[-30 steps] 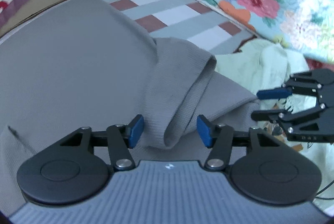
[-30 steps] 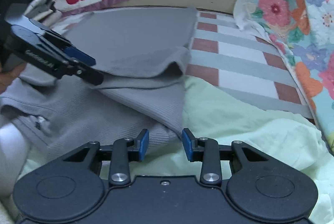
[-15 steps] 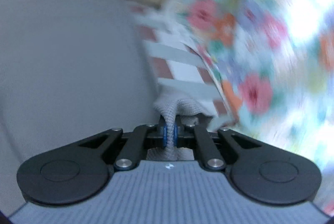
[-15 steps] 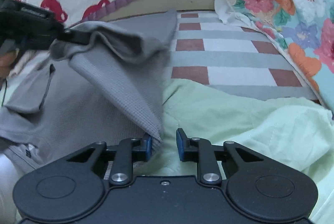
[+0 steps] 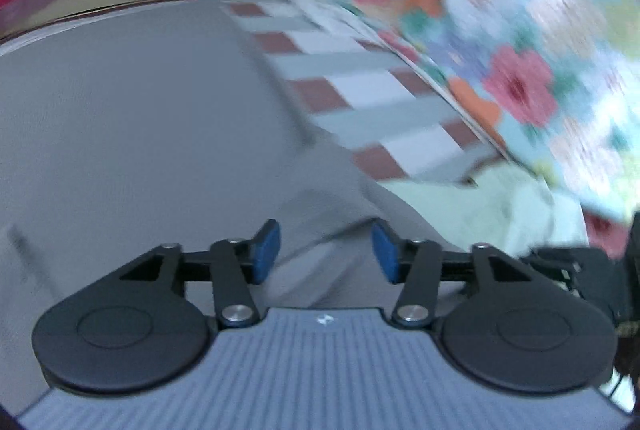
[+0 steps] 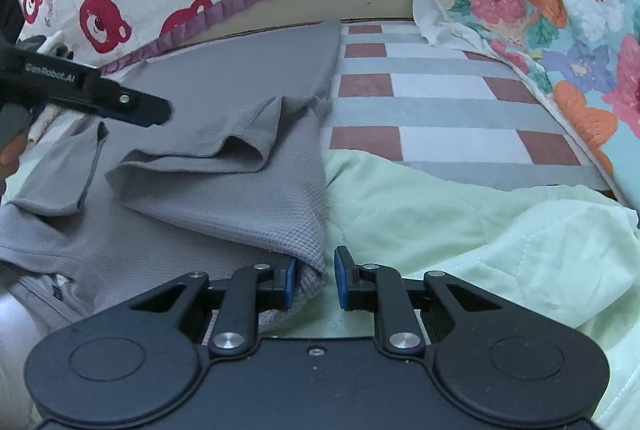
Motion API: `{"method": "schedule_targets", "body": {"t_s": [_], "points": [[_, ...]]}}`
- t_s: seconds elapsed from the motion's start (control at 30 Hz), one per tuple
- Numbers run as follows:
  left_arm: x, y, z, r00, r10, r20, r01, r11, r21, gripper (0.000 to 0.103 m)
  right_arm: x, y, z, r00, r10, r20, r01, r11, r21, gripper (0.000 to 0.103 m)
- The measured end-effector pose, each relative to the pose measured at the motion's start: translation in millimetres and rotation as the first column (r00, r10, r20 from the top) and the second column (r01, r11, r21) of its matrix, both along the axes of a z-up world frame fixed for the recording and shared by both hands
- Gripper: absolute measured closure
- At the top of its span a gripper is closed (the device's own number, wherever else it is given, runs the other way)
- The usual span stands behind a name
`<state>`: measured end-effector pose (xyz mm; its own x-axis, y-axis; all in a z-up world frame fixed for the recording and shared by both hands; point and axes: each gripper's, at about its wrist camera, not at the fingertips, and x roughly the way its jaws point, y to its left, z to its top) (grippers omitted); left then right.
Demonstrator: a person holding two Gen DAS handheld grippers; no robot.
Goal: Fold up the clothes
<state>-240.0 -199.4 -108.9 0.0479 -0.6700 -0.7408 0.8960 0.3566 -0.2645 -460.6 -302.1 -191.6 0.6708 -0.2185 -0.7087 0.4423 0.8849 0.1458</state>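
Where legible, apparently "GenRobot.AI" on left claw

Left gripper: fingers spread wide apart, nothing clamped between the blue pads, pointing forward and low; its view is motion-blurred
Left gripper from the right wrist view: reaches in from the left edge, tips pointing right
Right gripper: fingers parted by a narrower gap, held low and level
Hand: partly visible at the left edge, behind the left gripper
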Motion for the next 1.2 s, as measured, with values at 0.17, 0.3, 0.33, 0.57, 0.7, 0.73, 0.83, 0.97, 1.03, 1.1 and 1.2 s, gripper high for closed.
{"method": "schedule_targets", "body": {"t_s": [0.17,0.3,0.33,0.57,0.7,0.73,0.83,0.97,1.03,1.1,1.2], "points": [[-13.3,-51.3,-14.8,0.993,-0.09,0.083,0.081,0.992,0.101,0.043,7.6,9.3,-3.1,1.0,0.015,-0.01,-0.015,0.999,-0.049,0.08],[5.8,-76.7,-25.8,0.993,-0.118,0.018,0.115,0.985,0.132,0.064,10.2,13.4,-5.7,1.0,0.02,-0.009,-0.02,0.996,-0.084,0.081],[15.1,-77.8,-24.1,0.994,-0.109,-0.007,0.109,0.986,0.123,0.093,9.5,14.0,-5.1,1.0,0.016,-0.003,-0.017,0.995,-0.095,0.082],[86.7,-70.4,-7.8,0.983,0.0,-0.185,0.004,1.0,0.022,0.096,-8.9,9.0,0.3,0.996,-0.066,0.056,0.072,0.991,-0.109,0.094],[111.8,-48.9,-23.0,0.96,0.074,-0.269,-0.055,0.996,0.076,0.094,-12.2,5.6,-7.1,0.994,-0.093,0.055,0.097,0.992,-0.076,0.094],[112.1,-44.4,-26.0,0.967,0.089,-0.239,-0.068,0.993,0.096,0.092,-11.7,5.4,-7.8,0.994,-0.096,0.054,0.1,0.992,-0.074,0.094],[108.6,-21.5,-26.1,0.978,0.145,-0.148,-0.13,0.986,0.107,0.077,-9.5,5.3,-8.2,0.994,-0.099,0.053,0.103,0.992,-0.079,0.094],[102.5,6.9,-24.5,0.956,0.116,-0.268,-0.109,0.993,0.042,0.057,-8.0,7.1,-5.6,0.993,-0.094,0.067,0.101,0.99,-0.096,0.093],[91.5,10.8,-26.1,0.956,0.077,-0.284,-0.063,0.996,0.057,0.05,-7.3,8.0,-4.3,0.993,-0.092,0.073,0.099,0.989,-0.105,0.091],[75.0,10.1,-30.4,0.967,0.046,-0.252,-0.02,0.994,0.103,0.046,-6.5,8.9,-3.0,0.993,-0.089,0.08,0.098,0.989,-0.114,0.072],[58.9,13.6,-32.2,0.98,0.005,-0.201,0.024,0.99,0.141,0.047,-5.4,10.2,-1.1,0.992,-0.086,0.09,0.097,0.987,-0.127,0.057]]}}
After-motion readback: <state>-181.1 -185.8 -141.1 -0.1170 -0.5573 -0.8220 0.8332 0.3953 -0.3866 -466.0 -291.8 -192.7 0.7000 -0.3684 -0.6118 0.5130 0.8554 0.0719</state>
